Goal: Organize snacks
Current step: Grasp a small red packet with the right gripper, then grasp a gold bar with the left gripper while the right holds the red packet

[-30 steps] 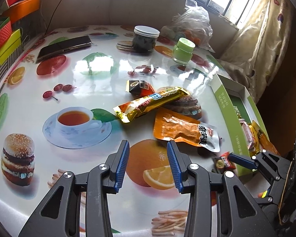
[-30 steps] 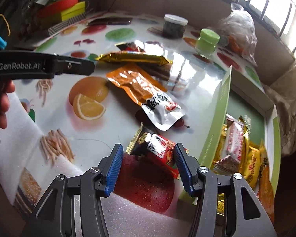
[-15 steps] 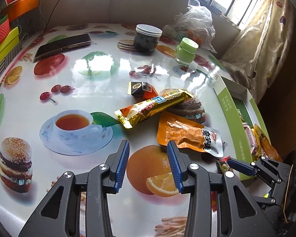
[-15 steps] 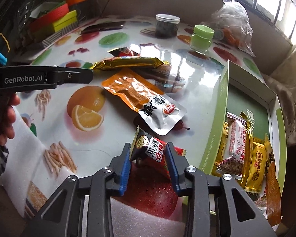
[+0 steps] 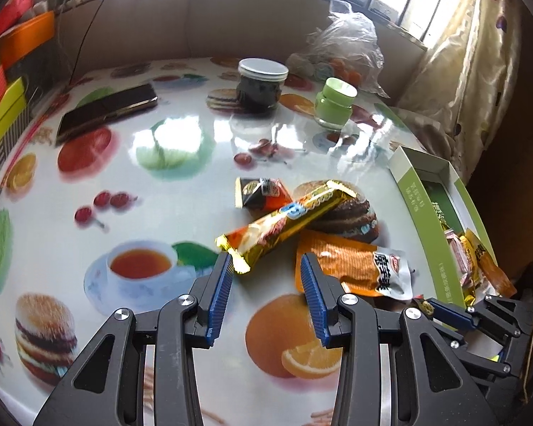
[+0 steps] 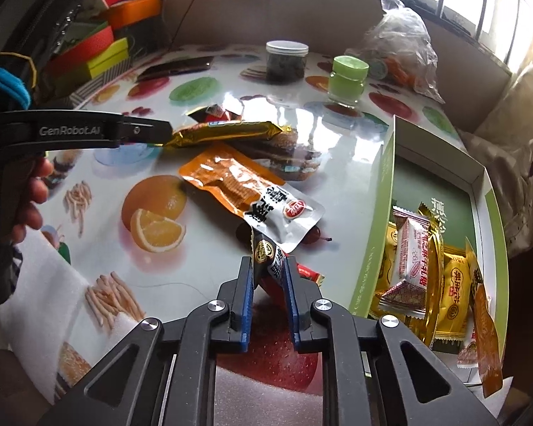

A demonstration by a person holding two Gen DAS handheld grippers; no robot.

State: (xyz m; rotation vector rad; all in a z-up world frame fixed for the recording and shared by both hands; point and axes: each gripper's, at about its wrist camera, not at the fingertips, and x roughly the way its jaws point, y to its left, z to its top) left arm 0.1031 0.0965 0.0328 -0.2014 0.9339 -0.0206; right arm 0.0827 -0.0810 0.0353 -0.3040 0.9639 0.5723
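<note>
red snack packet [image 6: 270,262] between closing right gripper [image 6: 269,277] pads, pinched

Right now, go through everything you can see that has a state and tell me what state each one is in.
right gripper: closing on the red snack packet
left gripper: open, holding nothing
green box: open, part filled with snacks
dark jar: lid on
green jar: lid on
gold snack bar: sealed, lying on the table

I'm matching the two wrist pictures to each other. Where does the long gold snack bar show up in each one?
Left wrist: gold snack bar lies centre, slanting up-right, its near end by the left gripper.
Right wrist: gold snack bar upper left of centre.
Shared landmark: orange pouch, beside it in both.
</note>
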